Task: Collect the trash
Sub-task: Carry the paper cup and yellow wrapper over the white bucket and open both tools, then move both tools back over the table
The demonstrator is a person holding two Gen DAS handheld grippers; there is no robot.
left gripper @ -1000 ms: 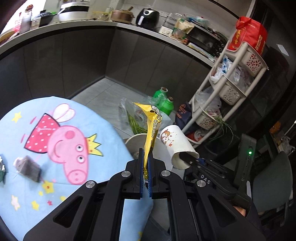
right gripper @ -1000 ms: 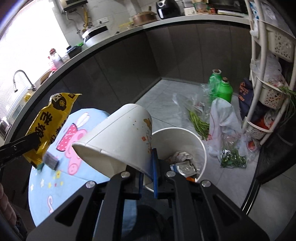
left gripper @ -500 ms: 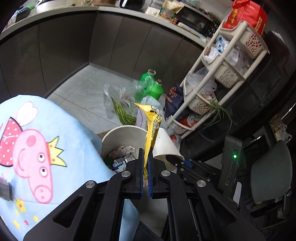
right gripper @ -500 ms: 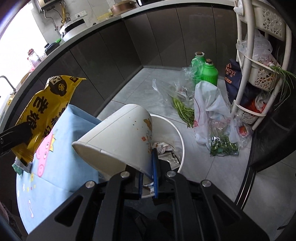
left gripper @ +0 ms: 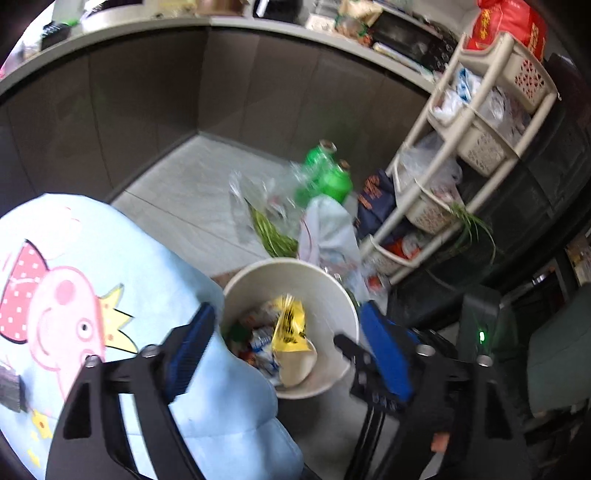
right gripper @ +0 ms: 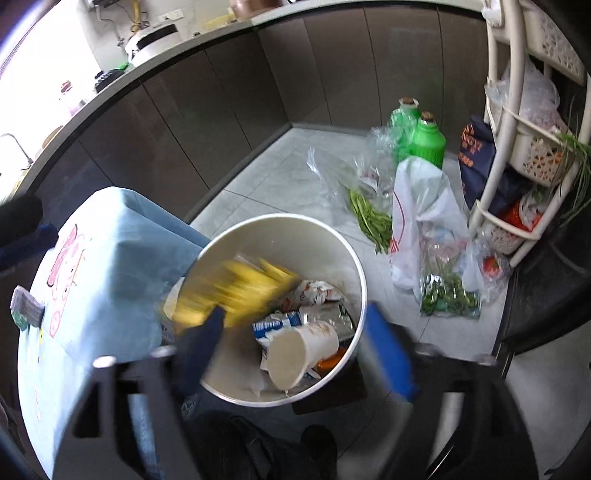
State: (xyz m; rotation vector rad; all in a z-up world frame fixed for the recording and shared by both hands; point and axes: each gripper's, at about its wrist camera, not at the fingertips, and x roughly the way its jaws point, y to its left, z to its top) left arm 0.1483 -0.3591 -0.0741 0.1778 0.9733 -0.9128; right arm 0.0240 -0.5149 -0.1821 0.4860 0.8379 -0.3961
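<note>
**Both tools open above the bin; wrapper and cup inside**

My left tool [left gripper: 284, 339] has its blue-padded fingers [left gripper: 188, 343] spread wide and holds nothing. My right tool [right gripper: 295, 347] is likewise spread wide and empty, its fingers [right gripper: 388, 354] blurred at either side of the white trash bin [right gripper: 332, 232].

The yellow snack wrapper [left gripper: 290, 326] lies inside the bin among other packets; in the right wrist view it shows as a blurred yellow streak [right gripper: 236, 291] against the bin's near-left wall. The paper cup [right gripper: 301, 350] lies on its side in the bin, its mouth facing the camera, resting on crumpled wrappers.

The bench [left gripper: 110, 266] is covered with a light blue cloth printed with a pink cartoon pig, and the cloth hangs down just beside the bin's rim. A small dark packet [right gripper: 26, 306] remains on the cloth at its far left edge.

The floor [right gripper: 280, 184] is pale grey tile. On it, beyond the bin, sit two green bottles [right gripper: 424, 136], clear plastic bags of green vegetables [right gripper: 369, 214] and a white plastic bag [right gripper: 424, 206]. A cream tiered basket rack [left gripper: 476, 122] stands to the right, stuffed with bags, with a red bag [left gripper: 506, 22] on top. Dark cabinet fronts [right gripper: 229, 110] curve around the room under a pale worktop carrying kitchen appliances. Bright light enters at upper left in the right wrist view.
</note>
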